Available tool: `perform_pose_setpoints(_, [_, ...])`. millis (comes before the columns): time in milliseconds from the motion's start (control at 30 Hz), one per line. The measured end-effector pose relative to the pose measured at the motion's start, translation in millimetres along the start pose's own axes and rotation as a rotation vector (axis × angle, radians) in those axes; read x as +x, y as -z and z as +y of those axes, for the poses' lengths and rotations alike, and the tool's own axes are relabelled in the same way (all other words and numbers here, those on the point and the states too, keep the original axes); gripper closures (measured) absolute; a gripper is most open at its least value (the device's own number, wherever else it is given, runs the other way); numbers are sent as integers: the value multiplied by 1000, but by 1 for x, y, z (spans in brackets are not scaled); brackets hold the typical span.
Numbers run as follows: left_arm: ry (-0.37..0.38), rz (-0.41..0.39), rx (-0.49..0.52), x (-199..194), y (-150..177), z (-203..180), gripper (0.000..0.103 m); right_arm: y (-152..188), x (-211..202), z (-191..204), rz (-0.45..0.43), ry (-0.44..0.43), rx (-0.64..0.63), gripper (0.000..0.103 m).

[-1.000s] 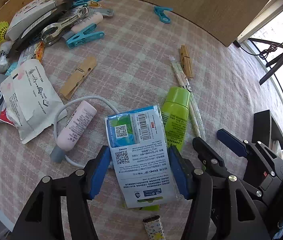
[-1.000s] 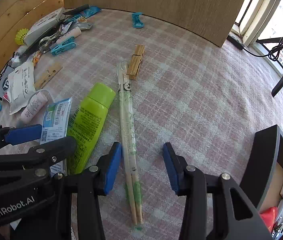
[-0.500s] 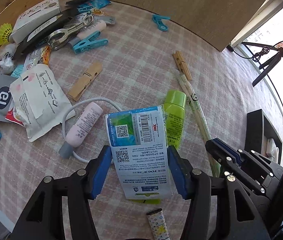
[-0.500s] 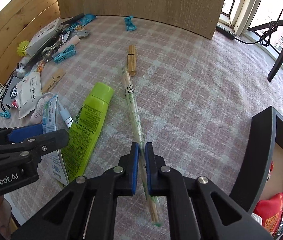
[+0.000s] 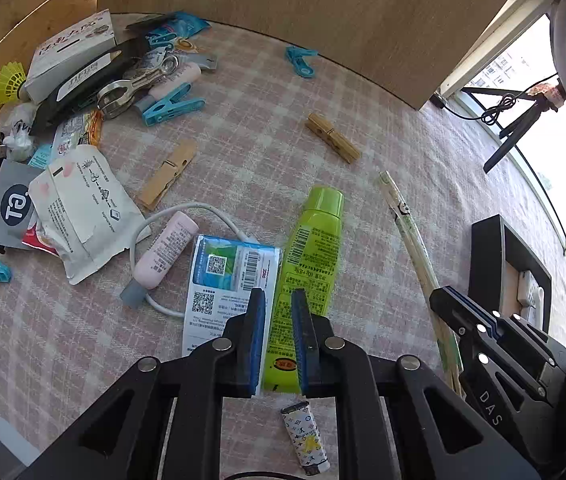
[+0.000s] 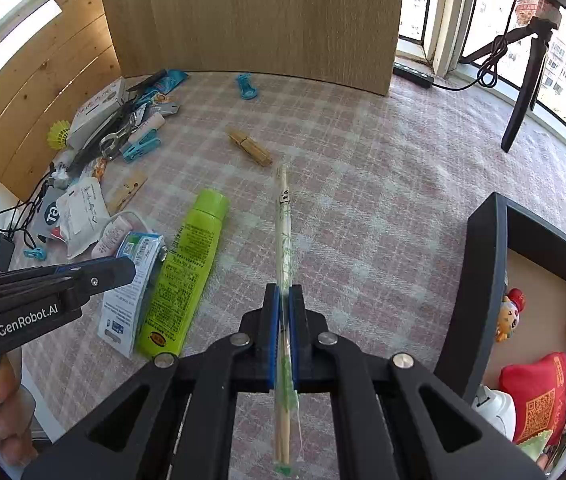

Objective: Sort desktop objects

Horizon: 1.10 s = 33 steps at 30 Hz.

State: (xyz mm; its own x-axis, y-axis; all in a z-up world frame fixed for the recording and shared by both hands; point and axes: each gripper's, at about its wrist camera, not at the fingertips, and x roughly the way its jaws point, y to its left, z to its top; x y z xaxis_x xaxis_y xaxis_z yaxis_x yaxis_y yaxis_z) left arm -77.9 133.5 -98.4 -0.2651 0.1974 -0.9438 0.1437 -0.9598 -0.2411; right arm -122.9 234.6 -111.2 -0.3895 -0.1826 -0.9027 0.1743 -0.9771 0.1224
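My right gripper (image 6: 283,296) is shut on the wrapped chopsticks (image 6: 284,232) and holds them above the checked cloth; they also show in the left wrist view (image 5: 415,240). My left gripper (image 5: 277,304) hovers above the blue-and-white packet (image 5: 227,280) and the green bottle (image 5: 311,256), jaws nearly closed with a narrow gap and nothing between them. The packet (image 6: 131,280) and bottle (image 6: 187,272) lie side by side, flat on the cloth. The left gripper appears in the right wrist view (image 6: 115,272).
A black box (image 6: 483,280) with a red pouch and other items stands at the right. A pile of clips, packets and a white box (image 5: 71,52) lies far left. Wooden pegs (image 5: 333,143), a pink tube (image 5: 165,248), a white cable and a patterned lighter (image 5: 305,436) lie around.
My left gripper let go of the packet, which now lies on the cloth, and its jaws closed to a narrow gap. My right gripper closed on the chopsticks and lifted them.
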Motion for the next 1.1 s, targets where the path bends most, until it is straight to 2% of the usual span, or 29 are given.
perform_pose_setpoints(100, [20, 16, -17, 6, -1, 3, 98, 3, -2, -5, -5, 2, 19, 98])
perform_pose_setpoints(167, [26, 41, -3, 12, 0, 6, 89, 6, -4, -8, -7, 7, 29, 98])
perform_pose_setpoints(233, [31, 61, 21, 15, 4, 11, 50, 8, -3, -11, -1, 7, 38, 98])
perform_pose_setpoints(267, [17, 55, 40, 15, 6, 13, 46, 9, -2, -12, 5, 7, 42, 98])
perform_pose_setpoints(333, [-21, 44, 72, 16, 11, 18, 46, 11, 2, -12, 14, 4, 47, 98])
perform_pose_setpoints(567, [-82, 86, 140, 38, 21, 21, 46, 19, 19, -9, 52, -4, 44, 98])
perform_pose_setpoints(667, [-90, 60, 153, 40, 22, 18, 42, 22, 27, -7, 81, -17, 28, 98])
perform_pose_setpoints(700, [-88, 58, 158, 40, 21, 16, 44, 23, 29, -5, 90, -19, 18, 97])
perform_pose_setpoints(733, [-83, 55, 163, 40, 21, 15, 48, 22, 31, -5, 93, -11, 15, 96])
perform_pose_setpoints(833, [-78, 45, 167, 41, 21, 13, 50, 16, 33, -6, 87, 4, 20, 86])
perform_pose_setpoints(900, [-70, 45, 162, 41, 21, 14, 50, 11, 36, -8, 96, 3, 33, 73])
perform_pose_setpoints(1000, [-51, 47, 149, 41, 19, 19, 50, 8, 43, -7, 115, -16, 33, 73])
perform_pose_setpoints(1100, [-40, 49, 135, 39, 18, 23, 50, 10, 49, 0, 112, 29, 6, 73])
